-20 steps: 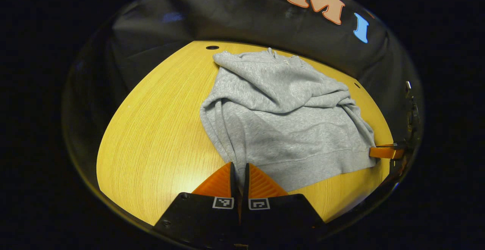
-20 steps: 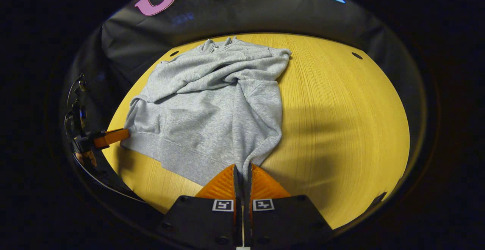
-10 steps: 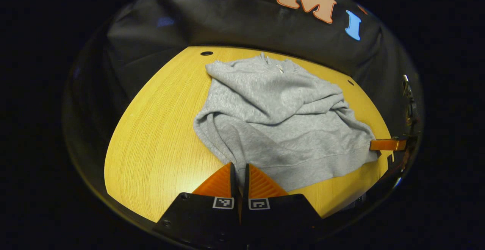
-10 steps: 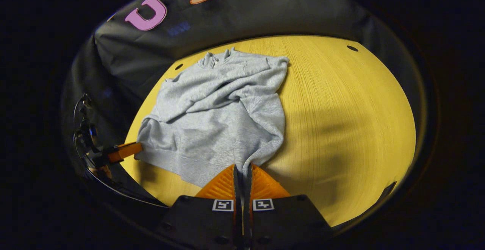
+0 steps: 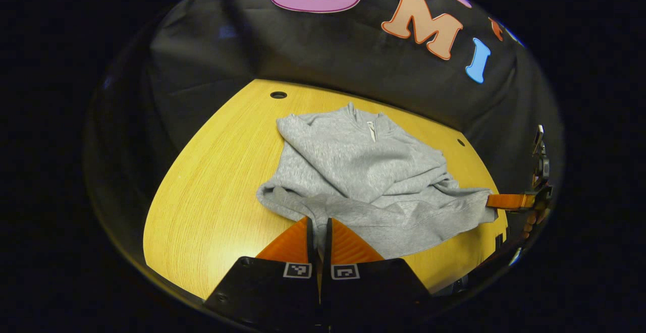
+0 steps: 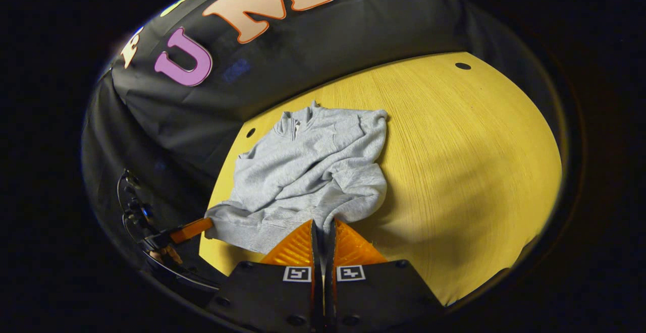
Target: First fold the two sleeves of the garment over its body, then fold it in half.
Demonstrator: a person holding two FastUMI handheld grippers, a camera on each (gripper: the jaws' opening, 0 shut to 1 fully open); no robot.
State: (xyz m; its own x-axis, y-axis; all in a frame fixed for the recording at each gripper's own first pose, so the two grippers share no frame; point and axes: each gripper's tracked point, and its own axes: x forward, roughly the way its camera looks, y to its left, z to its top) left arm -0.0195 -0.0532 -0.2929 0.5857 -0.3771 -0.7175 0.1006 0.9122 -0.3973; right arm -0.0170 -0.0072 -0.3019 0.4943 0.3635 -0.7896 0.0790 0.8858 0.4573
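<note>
Grey sweatshirt (image 5: 363,171) lies on yellow wooden worktop (image 5: 212,197), sleeves crossed over body, collar toward booth wall, hem raised off worktop | left gripper (image 5: 319,232) fingers closed, pinching one hem corner | right gripper (image 6: 323,234) fingers closed, pinching other hem corner | hem stretched between both grippers

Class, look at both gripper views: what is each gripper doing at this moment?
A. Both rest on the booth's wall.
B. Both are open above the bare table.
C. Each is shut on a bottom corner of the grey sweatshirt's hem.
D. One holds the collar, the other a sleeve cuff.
C: the left gripper and the right gripper each pinch the hem of the grey sweatshirt at opposite bottom corners.
</note>
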